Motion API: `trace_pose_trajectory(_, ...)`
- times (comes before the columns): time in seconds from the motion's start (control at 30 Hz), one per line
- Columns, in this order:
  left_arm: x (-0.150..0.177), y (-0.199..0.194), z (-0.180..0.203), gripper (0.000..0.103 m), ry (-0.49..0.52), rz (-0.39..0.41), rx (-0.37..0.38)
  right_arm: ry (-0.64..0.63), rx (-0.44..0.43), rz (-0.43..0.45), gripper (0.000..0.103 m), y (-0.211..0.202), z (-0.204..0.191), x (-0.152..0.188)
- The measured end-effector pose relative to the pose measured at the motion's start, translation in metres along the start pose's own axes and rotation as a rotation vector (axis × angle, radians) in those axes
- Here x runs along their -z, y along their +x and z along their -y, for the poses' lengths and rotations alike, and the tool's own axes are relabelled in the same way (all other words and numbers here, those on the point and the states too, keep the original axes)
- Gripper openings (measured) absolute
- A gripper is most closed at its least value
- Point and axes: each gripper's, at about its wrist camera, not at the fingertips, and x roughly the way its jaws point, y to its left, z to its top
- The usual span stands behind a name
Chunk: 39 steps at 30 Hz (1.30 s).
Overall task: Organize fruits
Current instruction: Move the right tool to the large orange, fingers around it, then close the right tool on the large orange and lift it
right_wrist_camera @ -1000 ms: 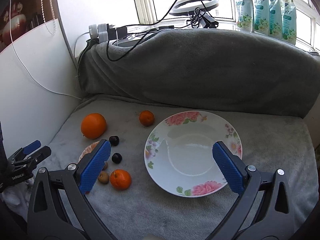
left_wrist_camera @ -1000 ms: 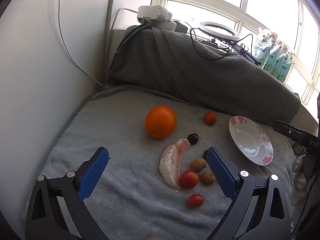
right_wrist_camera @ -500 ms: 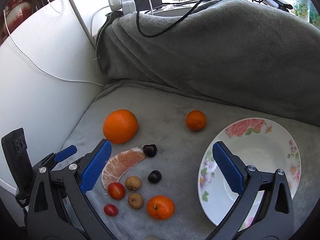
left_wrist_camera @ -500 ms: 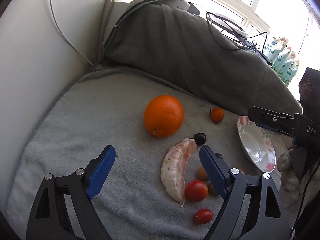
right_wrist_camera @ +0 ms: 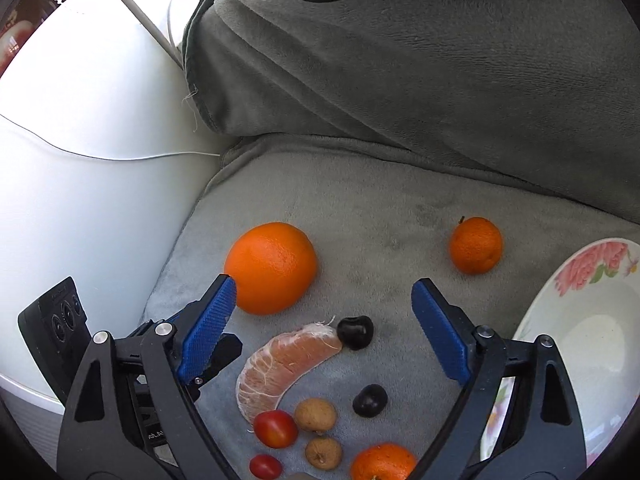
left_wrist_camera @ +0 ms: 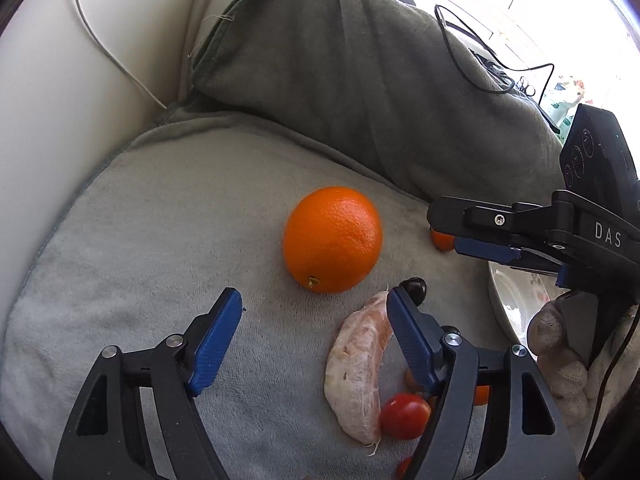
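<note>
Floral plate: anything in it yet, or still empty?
Empty as far as visible: the white floral-rimmed plate shows only bare glaze, and the large orange and peeled citrus segment lie on the grey blanket. Its lower edge is hidden.

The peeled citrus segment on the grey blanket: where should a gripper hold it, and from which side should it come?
Grip the peeled citrus segment across its thick middle, pads on the curved outer edge and the inner edge, coming from above. It lies flat and crescent-shaped, so lengthwise is too long. A cherry touches one tip and a cherry tomato the other, so avoid both ends. It looks soft; probably squeeze gently.
</note>
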Motion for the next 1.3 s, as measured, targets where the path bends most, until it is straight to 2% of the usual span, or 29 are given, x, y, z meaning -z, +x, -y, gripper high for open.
trace_pose_trajectory(0.13, -0.004, 0.011, -0.003, 0.071, -0.011, -0.021, 0.020, 0.019, -0.025, -0.034, 0.083, 0.015, -0.002, -0.007)
trace_pose_trajectory(0.47, -0.010, 0.023, -0.008, 0.068, -0.031, -0.043, 0.048, 0.064, -0.081, -0.076, 0.079, 0.044, -0.007, -0.016)
trace_pose_trajectory(0.6, -0.016, 0.029, -0.011, 0.063, -0.036, -0.051, 0.057, 0.073, -0.097, -0.085, 0.079, 0.050, -0.008, -0.018)
trace_pose_trajectory(0.77, -0.023, 0.036, -0.012, 0.062, -0.040, -0.061, 0.074, 0.067, -0.103, -0.092, 0.079, 0.057, -0.012, -0.018)
trace_pose_trajectory(0.83, -0.026, 0.036, -0.008, 0.061, -0.036, -0.062, 0.079, 0.063, -0.106, -0.097, 0.078, 0.060, -0.015, -0.018)
trace_pose_trajectory(0.97, -0.029, 0.038, -0.003, 0.052, -0.024, -0.067, 0.093, 0.063, -0.132, -0.105, 0.070, 0.063, -0.017, -0.018)
trace_pose_trajectory(1.3, -0.026, 0.031, 0.016, 0.051, 0.001, -0.056, 0.073, 0.049, -0.128, -0.100, 0.067, 0.065, -0.019, -0.018)
